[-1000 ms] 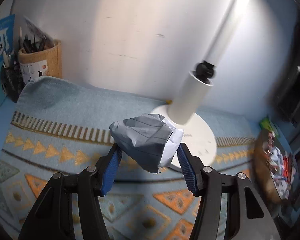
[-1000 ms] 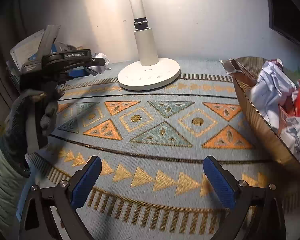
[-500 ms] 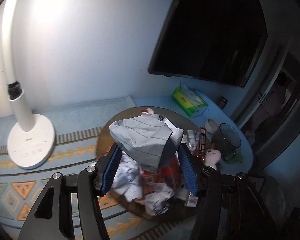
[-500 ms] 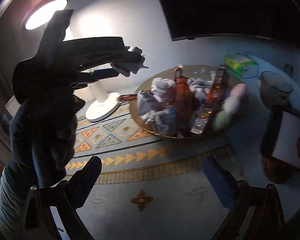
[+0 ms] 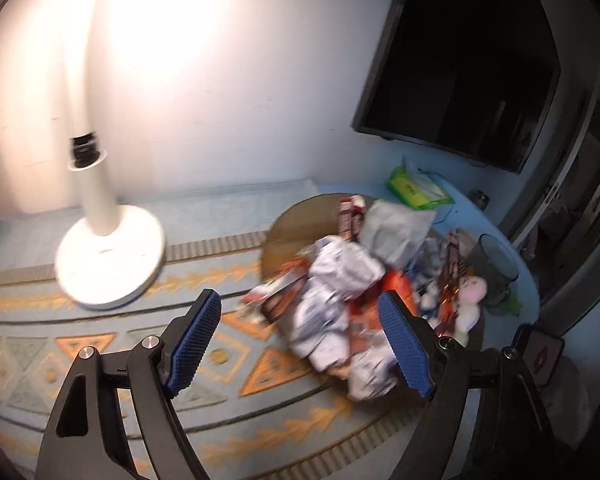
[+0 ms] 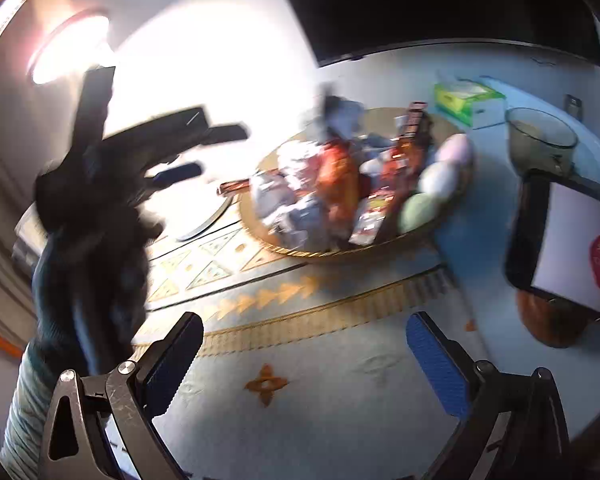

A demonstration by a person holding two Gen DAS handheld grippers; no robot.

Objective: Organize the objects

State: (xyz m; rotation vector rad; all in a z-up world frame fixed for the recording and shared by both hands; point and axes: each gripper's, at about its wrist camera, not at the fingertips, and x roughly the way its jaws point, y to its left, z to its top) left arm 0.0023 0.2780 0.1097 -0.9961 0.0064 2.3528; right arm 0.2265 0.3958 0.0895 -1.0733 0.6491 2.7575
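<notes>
Now the left gripper [image 5: 300, 340] is hovering above the round woven tray [image 5: 300, 216], its jaws spread wide with nothing between them. A crumpled grey paper [image 5: 396, 224] is lying on top of the blurred heap of wrappers [image 5: 332, 292] filling that tray, which is sitting on the patterned mat [image 5: 100, 344]. The right gripper [image 6: 304, 364] is hanging over the desk [image 6: 472, 256], jaws likewise wide and empty.
</notes>
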